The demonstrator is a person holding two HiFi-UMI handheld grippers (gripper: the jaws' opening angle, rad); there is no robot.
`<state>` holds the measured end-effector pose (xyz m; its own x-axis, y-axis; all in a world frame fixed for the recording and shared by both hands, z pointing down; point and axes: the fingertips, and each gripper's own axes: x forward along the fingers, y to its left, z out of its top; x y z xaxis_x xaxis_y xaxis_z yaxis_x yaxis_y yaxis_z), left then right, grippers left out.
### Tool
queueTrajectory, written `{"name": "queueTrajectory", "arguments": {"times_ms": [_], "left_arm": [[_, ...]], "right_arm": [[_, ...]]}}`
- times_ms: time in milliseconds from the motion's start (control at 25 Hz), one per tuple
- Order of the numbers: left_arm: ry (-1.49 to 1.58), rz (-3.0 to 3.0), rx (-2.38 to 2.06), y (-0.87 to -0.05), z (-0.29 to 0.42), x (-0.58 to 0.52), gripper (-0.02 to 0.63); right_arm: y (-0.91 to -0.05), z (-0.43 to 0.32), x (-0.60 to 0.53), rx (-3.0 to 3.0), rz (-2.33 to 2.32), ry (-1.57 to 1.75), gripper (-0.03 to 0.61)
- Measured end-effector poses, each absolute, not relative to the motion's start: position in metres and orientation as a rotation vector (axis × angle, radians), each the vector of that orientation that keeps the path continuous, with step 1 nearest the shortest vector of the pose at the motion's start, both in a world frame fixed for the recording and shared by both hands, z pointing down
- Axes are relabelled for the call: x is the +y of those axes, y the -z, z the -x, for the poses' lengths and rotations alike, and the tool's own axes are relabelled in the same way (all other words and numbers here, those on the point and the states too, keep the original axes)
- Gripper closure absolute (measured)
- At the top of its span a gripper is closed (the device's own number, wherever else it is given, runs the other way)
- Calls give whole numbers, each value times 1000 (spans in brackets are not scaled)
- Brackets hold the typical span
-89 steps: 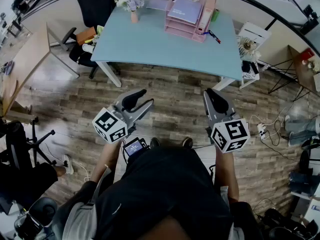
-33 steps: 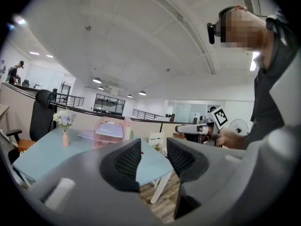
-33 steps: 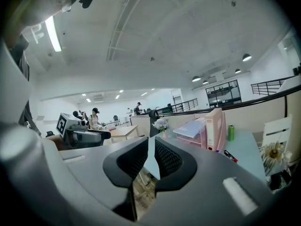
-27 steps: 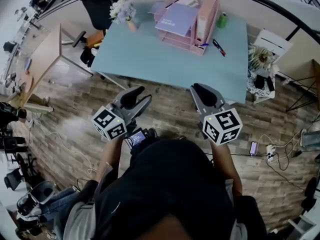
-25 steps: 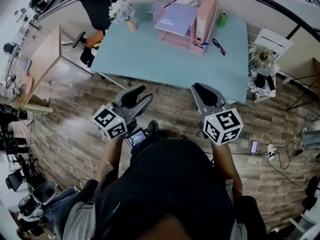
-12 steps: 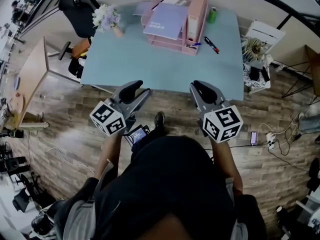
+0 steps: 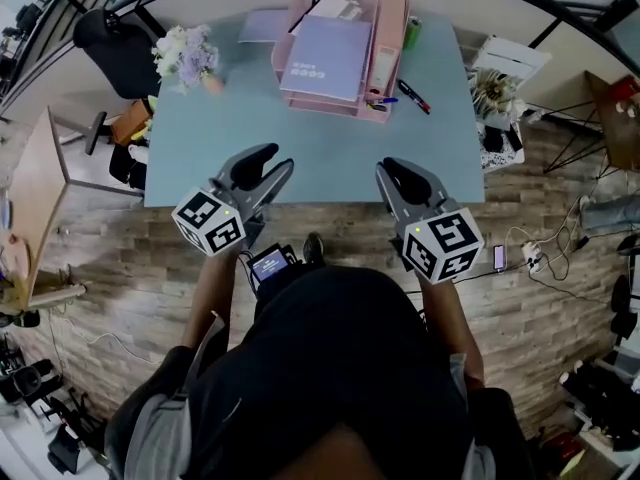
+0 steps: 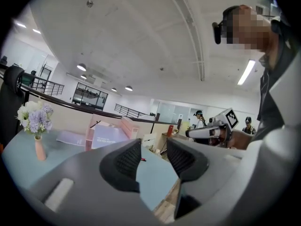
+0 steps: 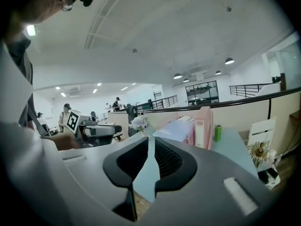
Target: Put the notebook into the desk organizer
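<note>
A pink desk organizer (image 7: pixel 345 68) stands at the back of the light blue table (image 7: pixel 300 138), with a lavender notebook (image 7: pixel 325 58) lying on its top tray. A second flat lavender book (image 7: pixel 262 25) lies on the table behind it to the left. My left gripper (image 7: pixel 275 160) hangs open and empty over the table's near edge. My right gripper (image 7: pixel 392 170) is shut on nothing at the same edge. The left gripper view shows my left gripper (image 8: pixel 154 149) with the notebook (image 8: pixel 110 136) far ahead. In the right gripper view my right gripper (image 9: pixel 151 147) points at the organizer (image 9: pixel 204 126).
A vase of flowers (image 7: pixel 185 58) stands at the table's back left. Pens (image 7: pixel 412 96) and a green can (image 7: pixel 412 30) lie right of the organizer. A black chair (image 7: pixel 110 43) stands past the left end, and a white side shelf (image 7: pixel 500 88) is at the right.
The table has come closer in the head view. Both grippers have moved forward from above the wooden floor to the table's near edge. Their jaws look unchanged.
</note>
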<state>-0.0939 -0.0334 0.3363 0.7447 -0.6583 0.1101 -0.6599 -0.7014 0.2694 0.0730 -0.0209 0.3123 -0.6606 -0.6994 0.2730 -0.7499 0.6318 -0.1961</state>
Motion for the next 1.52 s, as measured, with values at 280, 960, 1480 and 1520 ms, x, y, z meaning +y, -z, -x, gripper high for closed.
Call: {"name": "queueTrajectory", "arguments": {"times_ms": [280,960,1480,1520], "left_arm": [[-8,-2677,-904,-347,122,-81,390],[27,-2686,-917,-345,175,-127,390],[-22,-2622,-1009,-359,162,-154,388],[-27,-2615,-1015,-361,158,-156,390]], "right_arm": [[-318,-46,-52,-2589,-1319,-457,552],[-304,-5,-101,-2553,-1370,-389,552],[-318,-29,-135,-2567,-1322,-451,552],[-320,-32,-139,-2570,-1314,-454,552]]}}
